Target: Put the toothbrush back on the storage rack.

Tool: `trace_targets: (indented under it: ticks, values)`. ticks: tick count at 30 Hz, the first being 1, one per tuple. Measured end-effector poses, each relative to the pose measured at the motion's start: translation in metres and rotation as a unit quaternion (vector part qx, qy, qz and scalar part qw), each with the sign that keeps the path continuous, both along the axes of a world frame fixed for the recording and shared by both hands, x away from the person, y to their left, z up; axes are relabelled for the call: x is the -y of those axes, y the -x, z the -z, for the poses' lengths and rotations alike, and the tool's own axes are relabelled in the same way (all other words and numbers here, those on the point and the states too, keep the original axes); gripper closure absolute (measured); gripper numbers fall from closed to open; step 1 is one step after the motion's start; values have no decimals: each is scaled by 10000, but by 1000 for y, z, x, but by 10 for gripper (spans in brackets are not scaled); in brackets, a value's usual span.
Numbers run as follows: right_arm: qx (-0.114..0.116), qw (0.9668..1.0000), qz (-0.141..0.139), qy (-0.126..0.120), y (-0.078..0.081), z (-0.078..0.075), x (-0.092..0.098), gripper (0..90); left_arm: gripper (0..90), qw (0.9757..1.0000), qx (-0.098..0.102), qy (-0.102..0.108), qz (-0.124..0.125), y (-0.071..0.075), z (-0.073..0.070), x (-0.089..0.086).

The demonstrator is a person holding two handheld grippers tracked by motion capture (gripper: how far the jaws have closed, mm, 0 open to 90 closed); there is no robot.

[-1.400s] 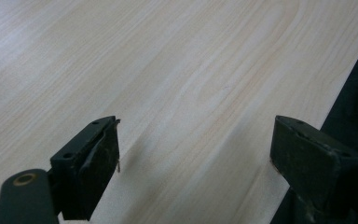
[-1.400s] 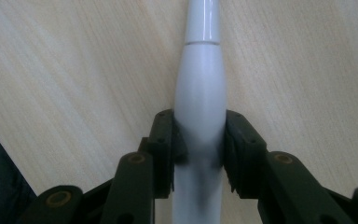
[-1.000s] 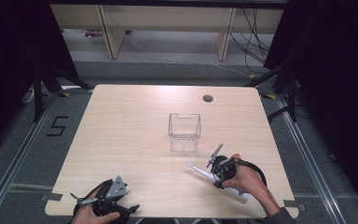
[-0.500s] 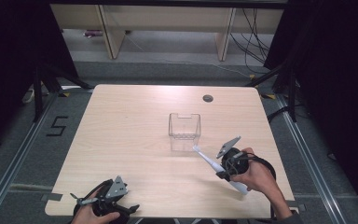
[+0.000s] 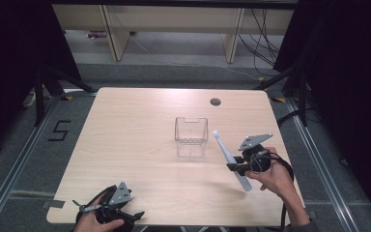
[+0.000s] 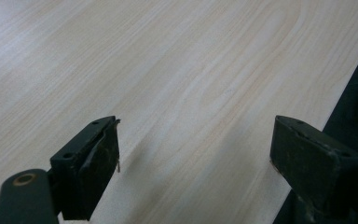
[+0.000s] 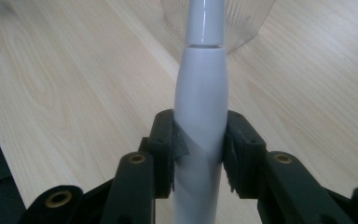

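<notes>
A white electric toothbrush (image 5: 229,157) is held slanted above the table, brush head up and toward the clear plastic cup (image 5: 191,130). My right gripper (image 5: 235,166) is shut on its handle at the table's right side; in the right gripper view the pads (image 7: 168,144) press both sides of the toothbrush (image 7: 200,112), with the ribbed clear cup (image 7: 242,23) just beyond its neck. My left gripper (image 5: 84,209) rests at the table's near left edge. In the left gripper view its jaws stand wide apart over bare wood, the left gripper (image 6: 193,154) open with nothing between.
The wooden table (image 5: 140,125) has a round cable hole (image 5: 215,102) at the back right. A floor mark "5" (image 5: 59,130) lies left of the table. Shelving and cables stand behind it.
My right gripper has lifted the toothbrush off the table and carried it right and away from the front edge, tilting it more upright. The left gripper has stayed in place.
</notes>
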State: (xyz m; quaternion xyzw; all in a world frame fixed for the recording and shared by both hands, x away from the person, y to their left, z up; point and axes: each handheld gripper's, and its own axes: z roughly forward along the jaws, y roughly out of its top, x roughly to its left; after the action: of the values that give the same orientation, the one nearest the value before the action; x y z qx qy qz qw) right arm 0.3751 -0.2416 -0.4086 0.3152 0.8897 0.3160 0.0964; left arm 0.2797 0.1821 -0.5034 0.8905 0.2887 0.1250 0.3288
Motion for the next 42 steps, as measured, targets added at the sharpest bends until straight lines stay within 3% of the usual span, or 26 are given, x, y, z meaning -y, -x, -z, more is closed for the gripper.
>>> trace_targets:
  ticks: [2, 3, 6, 7, 8, 9, 10, 11, 14, 17, 22, 25, 28, 29, 30, 32, 33, 35, 37, 39, 42]
  values:
    - [25, 10000, 35, -56, -2, -2, 3, 667, 150, 10000, -1, -1, 8, 0, 0, 0]
    - [160, 9994, 154, -256, -5, 0, 5, 667, 150, 10000, -2, -3, 15, -1, 0, 0]
    - [121, 9993, 204, -300, -8, -2, 8, 667, 150, 10000, -53, 34, -34, 0, 1, 0]
    - [77, 9979, 527, -373, -8, -5, 7, 667, 150, 10000, -9, -11, 30, -1, 0, 0]
    - [77, 9979, 527, -373, -8, -5, 7, 667, 150, 10000, -9, -11, 30, -1, 0, 0]
    - [272, 9974, 442, -492, -12, -6, 8, 667, 150, 10000, -1, -14, 30, -1, 0, 0]
    - [272, 9974, 442, -492, -12, -6, 8, 667, 150, 10000, -1, -14, 30, -1, 0, 0]
    - [416, 9966, 365, -605, -16, -9, 10, 667, 150, 10000, -25, 3, 11, -1, 0, 0]
    - [484, 9951, 437, -740, -17, -11, 9, 667, 150, 10000, -49, 23, -23, -1, 1, 0]
    - [756, 9928, 407, -840, -21, -17, 8, 667, 150, 10000, -55, 18, -14, -1, 1, 0]
    - [735, 9902, 488, -1083, -22, -22, 6, 667, 150, 10000, -73, -34, 26, -2, 0, 0]
    - [899, 9876, 463, -1202, -25, -26, 5, 667, 150, 10000, -90, -20, 13, -2, 1, 0]
    - [884, 9862, 486, -1314, -24, -28, 1, 667, 150, 10000, -16, -6, 21, -1, 1, 1]
    - [884, 9862, 486, -1314, -24, -28, 1, 667, 150, 10000, -15, -21, 31, -1, 1, 1]
    - [1064, 9858, 390, -1238, -27, -31, 1, 667, 150, 10000, -53, 15, -37, -1, 1, 1]
    - [976, 9850, 380, -1368, -28, -33, -1, 667, 149, 10000, -17, -23, 50, -2, 1, 1]
    - [1076, 9841, 360, -1366, -29, -34, -1, 667, 150, 10000, -28, -23, 42, -1, 1, 1]
    - [1046, 9843, 431, -1353, -28, -36, -2, 667, 150, 10000, -27, -34, 60, -1, 1, 2]
    - [1186, 9813, 407, -1459, -32, -38, -4, 667, 150, 10000, -61, -43, 60, -2, 1, 1]
    - [1097, 9826, 407, -1441, -33, -40, -4, 667, 150, 10000, -28, -8, 19, -2, 1, 1]
    - [1165, 9806, 391, -1530, -36, -44, -6, 667, 150, 10000, -19, 10, 42, -1, 1, 1]
